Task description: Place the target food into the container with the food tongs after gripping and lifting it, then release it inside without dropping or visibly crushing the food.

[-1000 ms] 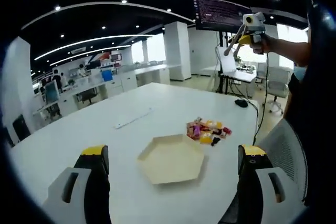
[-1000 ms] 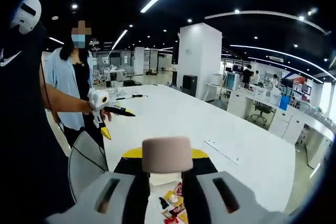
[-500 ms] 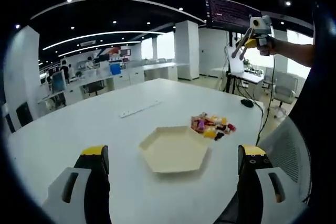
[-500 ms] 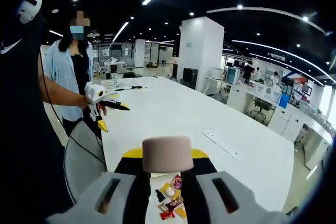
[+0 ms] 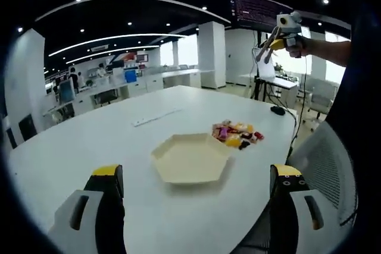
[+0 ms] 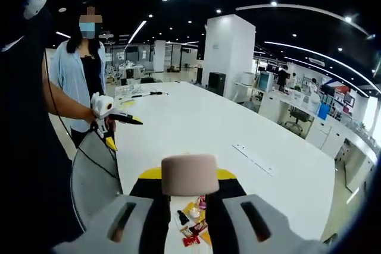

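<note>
Left gripper (image 5: 191, 191) low over the smooth white table (image 5: 89, 141), jaws spread wide, touching nothing. Just beyond, a flat hexagonal pale tray (image 5: 190, 159), matte like paper. Touching the tray's far right edge, a small pile of glossy coloured food pieces (image 5: 236, 134). Right gripper (image 6: 189, 206) above that pile (image 6: 193, 225), jaws pinching a soft beige block (image 6: 190, 174).
</note>
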Action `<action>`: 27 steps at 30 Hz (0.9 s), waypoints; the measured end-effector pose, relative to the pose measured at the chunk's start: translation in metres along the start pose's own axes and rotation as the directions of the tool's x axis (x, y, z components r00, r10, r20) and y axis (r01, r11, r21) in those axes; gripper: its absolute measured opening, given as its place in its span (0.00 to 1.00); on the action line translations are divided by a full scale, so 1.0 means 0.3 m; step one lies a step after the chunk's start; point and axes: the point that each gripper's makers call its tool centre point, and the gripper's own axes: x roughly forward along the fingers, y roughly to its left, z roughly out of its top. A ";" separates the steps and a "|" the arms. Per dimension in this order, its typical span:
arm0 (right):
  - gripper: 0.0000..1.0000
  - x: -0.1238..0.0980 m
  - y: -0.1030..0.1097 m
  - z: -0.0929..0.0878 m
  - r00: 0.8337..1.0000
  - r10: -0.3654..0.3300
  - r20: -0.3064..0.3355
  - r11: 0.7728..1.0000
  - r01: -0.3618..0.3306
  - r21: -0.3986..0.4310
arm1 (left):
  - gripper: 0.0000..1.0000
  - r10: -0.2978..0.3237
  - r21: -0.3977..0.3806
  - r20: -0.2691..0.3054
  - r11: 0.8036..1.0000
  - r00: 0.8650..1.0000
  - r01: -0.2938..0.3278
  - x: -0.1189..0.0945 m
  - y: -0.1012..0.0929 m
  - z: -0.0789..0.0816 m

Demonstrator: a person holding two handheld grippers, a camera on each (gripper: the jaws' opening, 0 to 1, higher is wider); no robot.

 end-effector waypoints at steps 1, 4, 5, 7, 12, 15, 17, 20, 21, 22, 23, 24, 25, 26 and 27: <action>0.21 0.004 -0.001 -0.007 1.000 0.001 -0.001 1.000 -0.001 0.000 | 1.00 -0.004 -0.003 -0.002 1.000 1.000 0.004 -0.002 -0.007 -0.004; 0.21 0.012 0.001 -0.014 1.000 -0.003 0.005 1.000 0.003 -0.005 | 0.99 -0.013 0.007 0.013 1.000 1.000 0.013 -0.007 -0.026 -0.004; 0.21 0.015 0.004 -0.014 1.000 -0.003 0.006 1.000 0.003 -0.005 | 0.99 -0.016 0.008 0.023 1.000 1.000 0.016 -0.007 -0.031 -0.003; 0.21 0.020 0.002 -0.021 1.000 -0.009 0.008 1.000 0.009 -0.007 | 0.99 -0.020 -0.001 0.018 1.000 1.000 0.020 -0.005 -0.039 -0.012; 0.21 0.025 0.008 -0.038 1.000 -0.004 -0.005 1.000 0.004 -0.003 | 0.99 -0.020 -0.020 0.011 1.000 1.000 0.020 -0.002 -0.055 -0.051; 0.21 0.029 0.010 -0.047 1.000 0.001 -0.013 1.000 -0.001 -0.001 | 0.99 -0.032 -0.034 0.006 0.999 0.999 0.033 0.007 -0.064 -0.086; 0.21 0.033 0.010 -0.052 1.000 0.001 -0.016 1.000 -0.001 0.000 | 0.99 -0.048 -0.022 -0.003 0.999 0.999 0.047 0.009 -0.078 -0.093; 0.21 0.039 0.009 -0.061 1.000 0.000 -0.018 1.000 0.000 -0.004 | 0.99 -0.058 -0.002 0.009 0.998 0.998 0.058 0.014 -0.080 -0.084; 0.21 0.041 0.008 -0.063 1.000 0.000 -0.018 1.000 0.000 -0.003 | 0.99 -0.058 -0.008 0.005 0.998 0.998 0.058 0.015 -0.075 -0.090; 0.21 0.044 0.009 -0.068 1.000 0.002 -0.020 1.000 -0.001 0.001 | 0.99 -0.056 -0.011 0.003 0.998 0.998 0.056 0.014 -0.071 -0.093; 0.21 0.046 0.010 -0.070 1.000 0.001 -0.021 1.000 -0.001 0.001 | 0.99 -0.053 -0.012 0.003 0.999 0.999 0.053 0.012 -0.066 -0.094; 0.21 0.048 0.011 -0.073 1.000 0.002 -0.023 1.000 -0.002 -0.001 | 0.99 -0.050 -0.012 0.003 0.999 0.999 0.050 0.009 -0.063 -0.094; 0.21 0.051 0.015 -0.076 1.000 0.003 -0.025 1.000 -0.003 0.000 | 0.99 -0.047 -0.011 0.000 0.999 0.999 0.047 0.004 -0.056 -0.096; 0.21 0.055 0.019 -0.080 1.000 0.004 -0.027 1.000 -0.004 0.000 | 0.99 -0.042 -0.003 -0.006 0.999 0.999 0.042 -0.003 -0.048 -0.102; 0.21 0.057 0.020 -0.084 1.000 0.004 -0.029 1.000 -0.005 0.000 | 0.99 -0.040 -0.001 -0.006 0.999 0.999 0.040 -0.009 -0.043 -0.105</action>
